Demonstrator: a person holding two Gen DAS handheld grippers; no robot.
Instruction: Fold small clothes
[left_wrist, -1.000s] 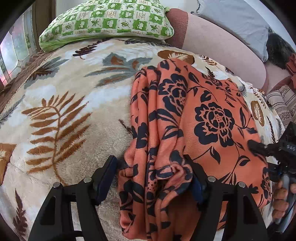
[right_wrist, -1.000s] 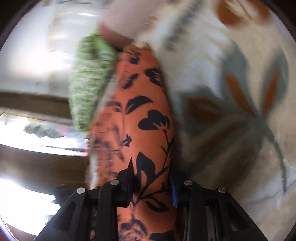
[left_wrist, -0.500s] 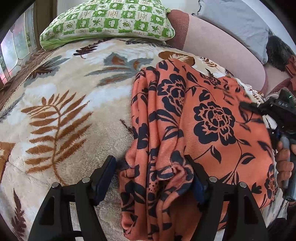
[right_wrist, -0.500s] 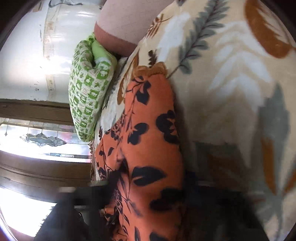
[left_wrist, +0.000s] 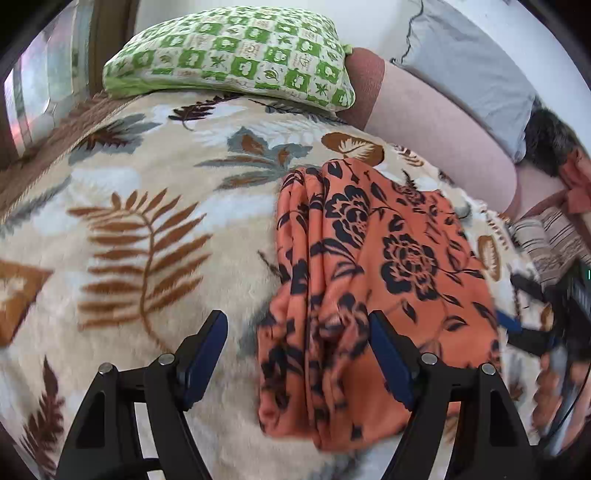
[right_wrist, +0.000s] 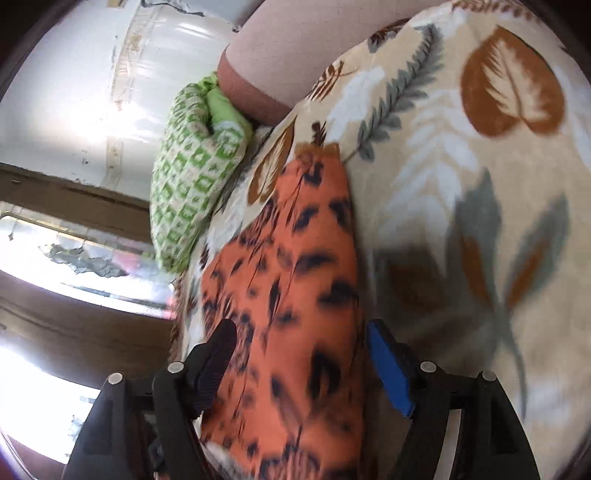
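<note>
An orange garment with black flowers (left_wrist: 369, 266) lies folded lengthwise on a leaf-patterned blanket (left_wrist: 147, 229). My left gripper (left_wrist: 297, 343) is open above the garment's near end; the cloth's bunched left edge lies between the fingers, loose. My right gripper (right_wrist: 301, 354) is open too, wide over the garment (right_wrist: 291, 280) at its other side, with the cloth lying flat between the fingers. The right gripper also shows in the left wrist view (left_wrist: 546, 325) at the garment's right edge, blurred.
A green checked pillow (left_wrist: 236, 55) lies at the head of the bed beside a pink bolster (left_wrist: 436, 122) and a grey pillow (left_wrist: 465, 70). Striped cloth (left_wrist: 546, 243) lies at the right. A window and wooden frame (right_wrist: 74, 229) stand to the left.
The right gripper has opened and let go of the garment, which now lies flat. The left gripper has opened wider and drawn back a little. The right gripper swung down to the garment's right edge.
</note>
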